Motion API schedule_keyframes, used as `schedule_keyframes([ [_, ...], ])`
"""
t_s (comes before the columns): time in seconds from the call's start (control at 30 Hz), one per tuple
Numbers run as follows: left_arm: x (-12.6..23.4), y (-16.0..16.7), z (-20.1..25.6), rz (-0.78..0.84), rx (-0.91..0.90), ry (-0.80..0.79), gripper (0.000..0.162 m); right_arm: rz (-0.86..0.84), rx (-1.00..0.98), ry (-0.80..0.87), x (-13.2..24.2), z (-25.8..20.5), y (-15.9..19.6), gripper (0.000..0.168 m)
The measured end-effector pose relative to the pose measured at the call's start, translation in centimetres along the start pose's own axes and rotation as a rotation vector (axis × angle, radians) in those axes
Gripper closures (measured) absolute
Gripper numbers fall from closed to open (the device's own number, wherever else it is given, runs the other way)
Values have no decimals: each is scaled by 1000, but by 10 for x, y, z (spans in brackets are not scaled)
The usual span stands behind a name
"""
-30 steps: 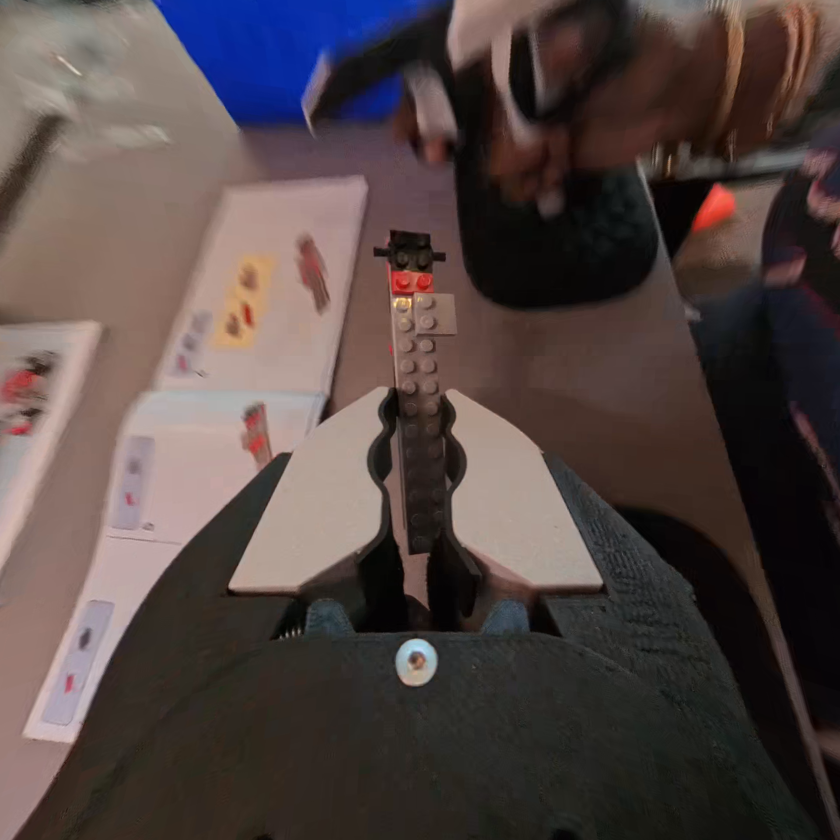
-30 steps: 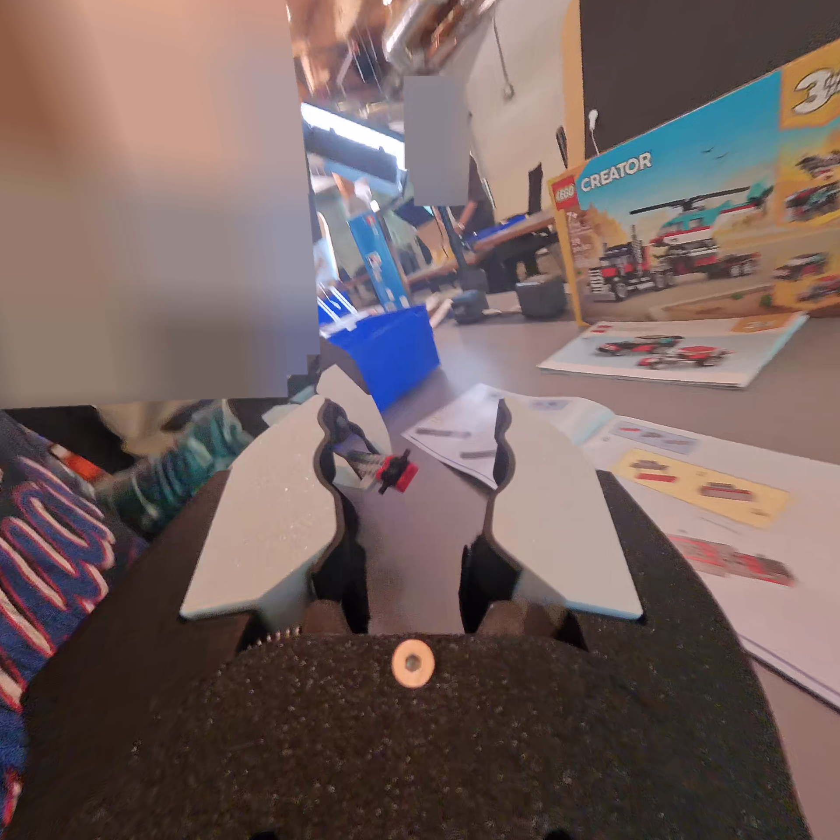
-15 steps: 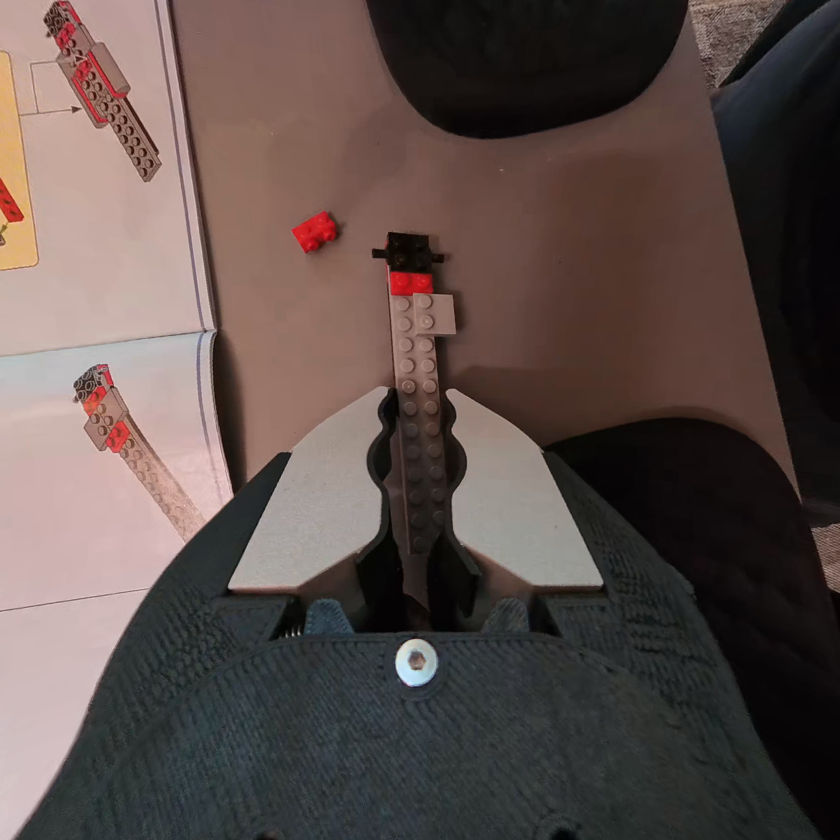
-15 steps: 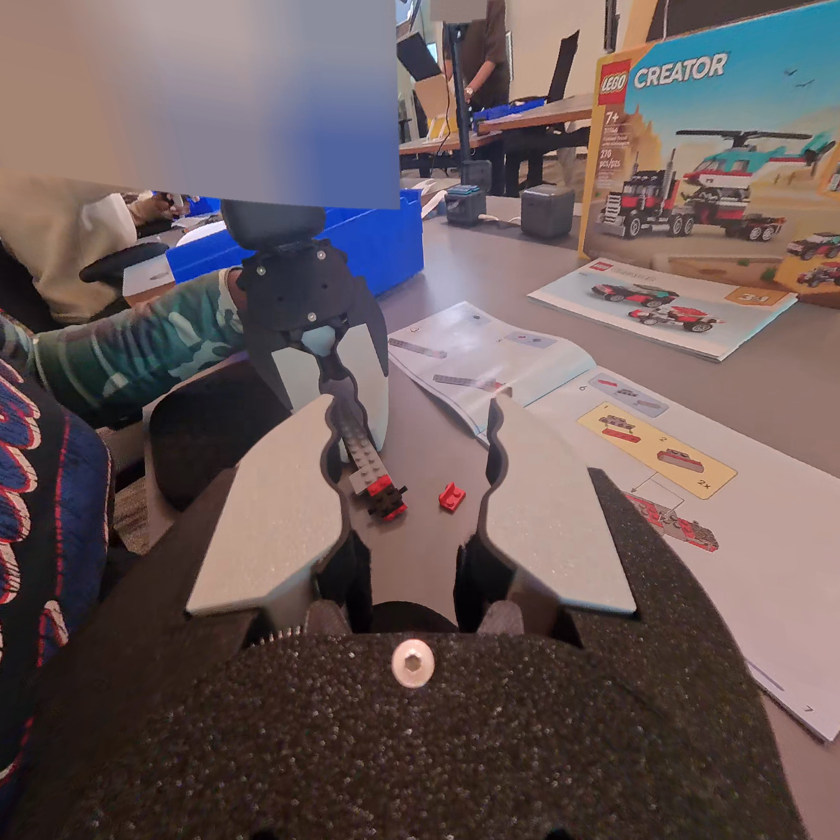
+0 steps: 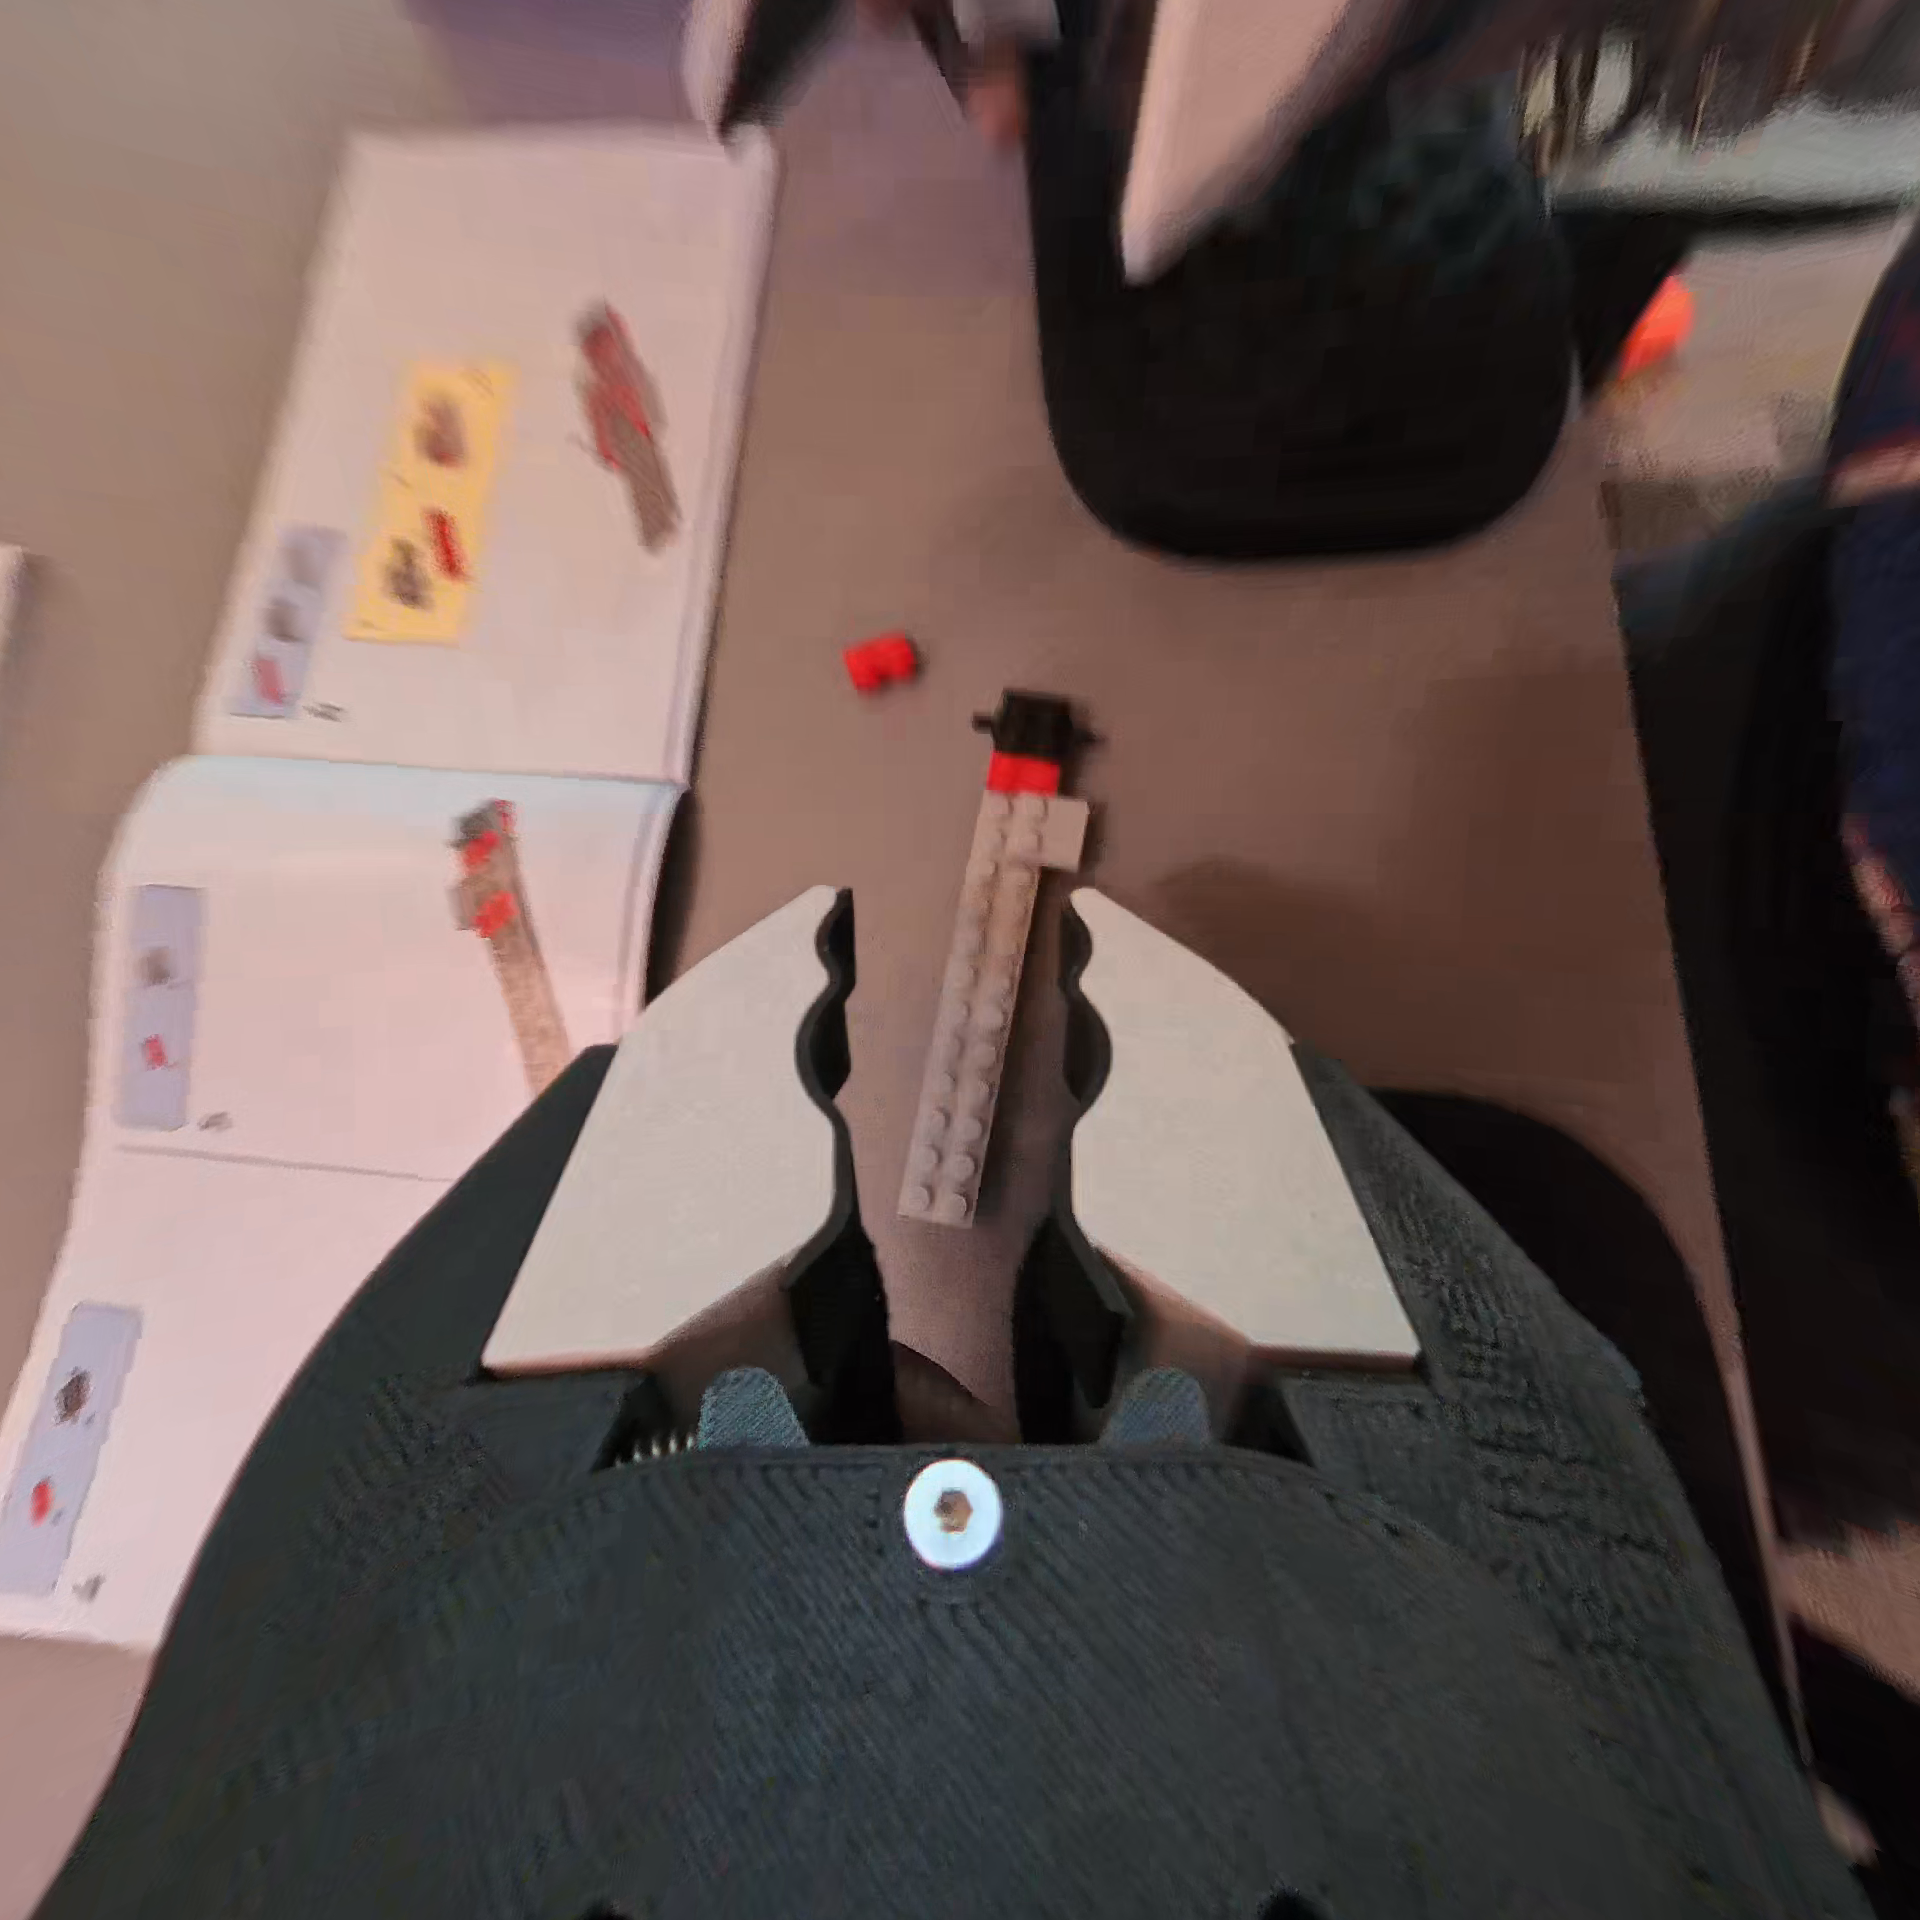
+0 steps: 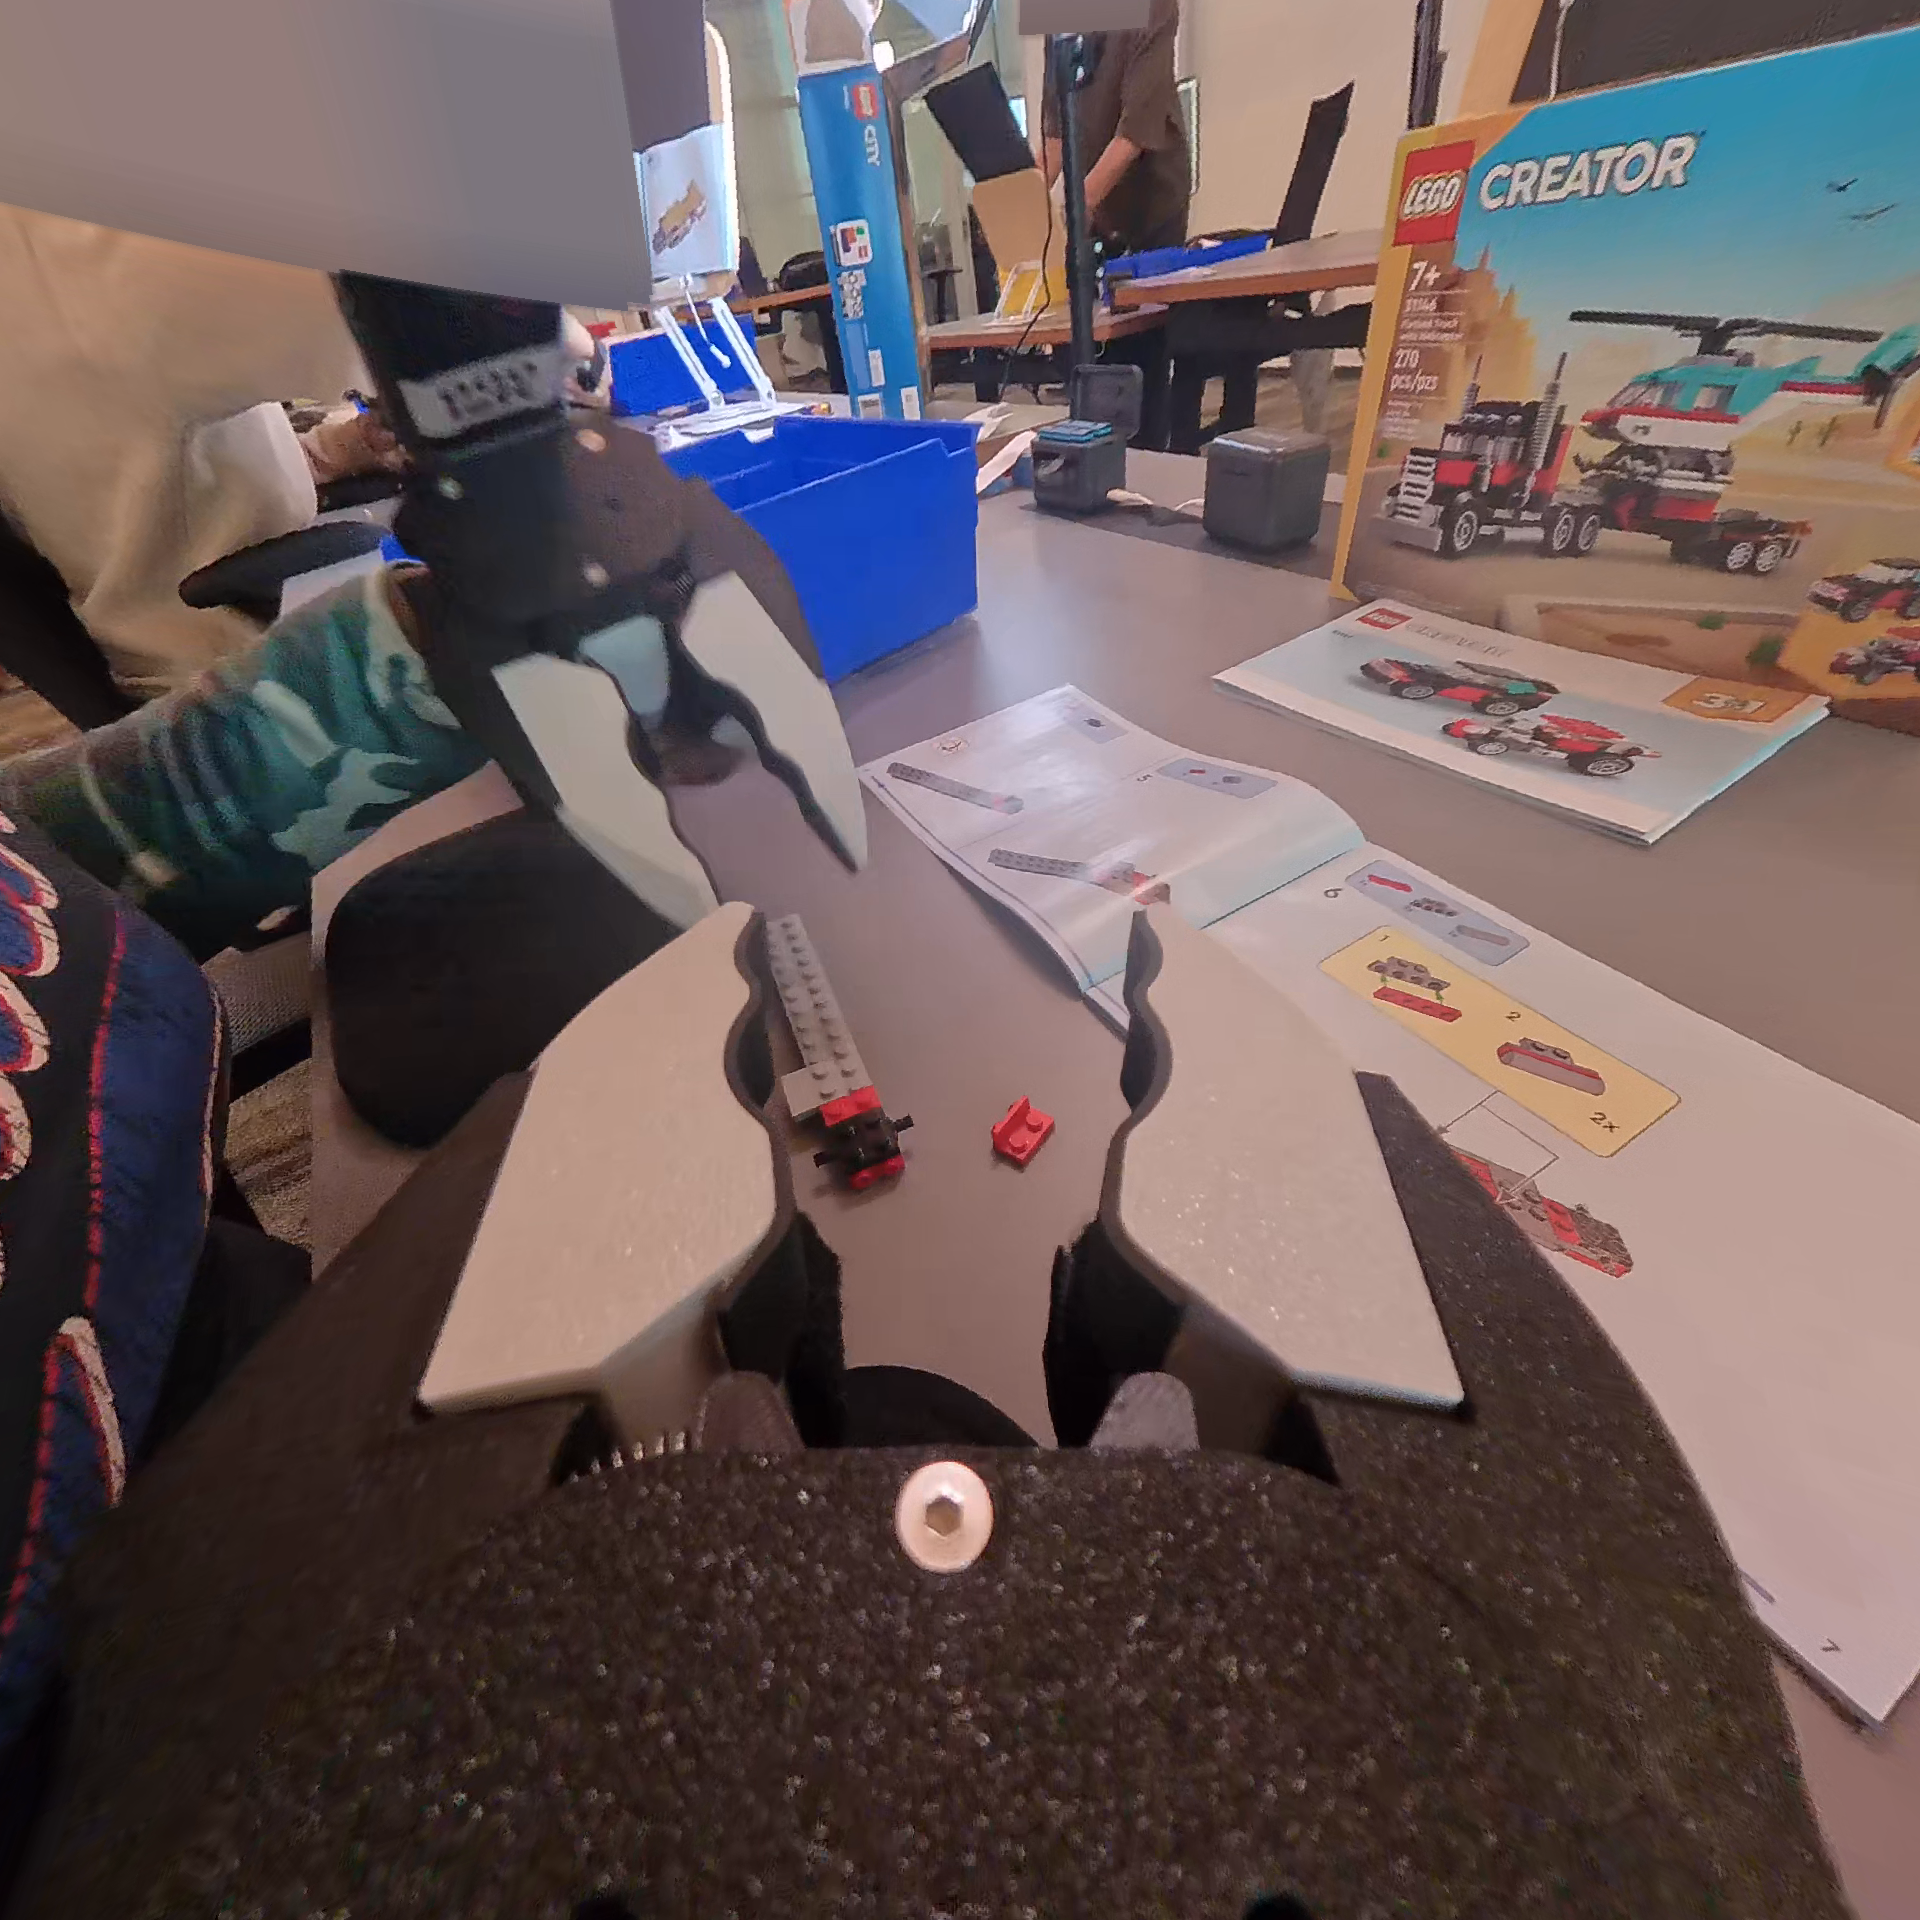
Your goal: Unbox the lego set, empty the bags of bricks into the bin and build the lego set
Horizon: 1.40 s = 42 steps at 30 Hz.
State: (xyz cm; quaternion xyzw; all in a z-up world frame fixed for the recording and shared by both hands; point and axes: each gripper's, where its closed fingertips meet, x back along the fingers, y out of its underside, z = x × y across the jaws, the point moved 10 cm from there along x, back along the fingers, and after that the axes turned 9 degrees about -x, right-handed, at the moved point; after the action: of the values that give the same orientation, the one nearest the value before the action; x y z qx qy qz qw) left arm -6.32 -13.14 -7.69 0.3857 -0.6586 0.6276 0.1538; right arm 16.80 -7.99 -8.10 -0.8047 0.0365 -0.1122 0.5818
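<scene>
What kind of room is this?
Probably a shared workshop or office: rows of grey tables, blue bins and a lego box, with other people working behind.

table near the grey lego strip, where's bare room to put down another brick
Bare table lies between the grey strip and the open booklet, apart from the loose red piece. Crowded: booklet pages to the right, left claw hovering above the strip.

Each gripper (image 5: pixel 951 914) had 2 pale grey fingers (image 5: pixel 686 1122) with wavy black inner edges. Textured black bodies carried 1 silver hex screw (image 6: pixel 943 1517). A teal camouflage sleeve (image 6: pixel 260 758) showed.
</scene>
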Motion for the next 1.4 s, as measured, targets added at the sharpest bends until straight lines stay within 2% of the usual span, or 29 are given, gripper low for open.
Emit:
schedule_keyframes([
  [0.03,9,-3,1,61,21,-61,123,4,4,2,0,0,0,102],
  [0.17,40,-7,9,290,99,-255,119,-8,59,2,-1,-5,0,92],
  [0.27,47,-6,13,385,158,-364,106,-15,143,48,3,-11,-7,76],
  [0.3,48,-6,14,406,180,-397,96,-27,182,78,8,-13,-11,70],
  [0.43,45,-3,10,452,254,-492,40,-63,379,321,52,-15,-41,46],
  [0.47,43,-3,9,451,260,-496,34,-58,412,405,69,-14,-49,44],
  [0.57,35,-7,5,445,263,-478,34,-25,451,620,129,-10,-69,51],
  [0.7,28,-20,1,418,202,-489,50,-2,436,903,202,0,-76,85],
  [0.77,23,-26,0,402,170,-494,50,31,410,946,224,5,-76,84],
  [0.87,15,-34,-3,369,168,-484,49,38,378,958,244,16,-77,79],
  [1.0,6,-42,-5,347,156,-491,50,-60,360,966,260,32,-77,80],
  [1.1,2,-45,-7,322,142,-519,62,-171,300,931,269,43,-72,81],
  [1.2,-3,-47,-9,302,144,-526,73,-276,227,835,274,51,-65,81],
  [1.3,-7,-52,-11,291,152,-491,74,-343,162,722,276,55,-59,80],
  [1.4,-11,-55,-13,262,138,-491,75,-348,177,683,277,56,-58,91],
])
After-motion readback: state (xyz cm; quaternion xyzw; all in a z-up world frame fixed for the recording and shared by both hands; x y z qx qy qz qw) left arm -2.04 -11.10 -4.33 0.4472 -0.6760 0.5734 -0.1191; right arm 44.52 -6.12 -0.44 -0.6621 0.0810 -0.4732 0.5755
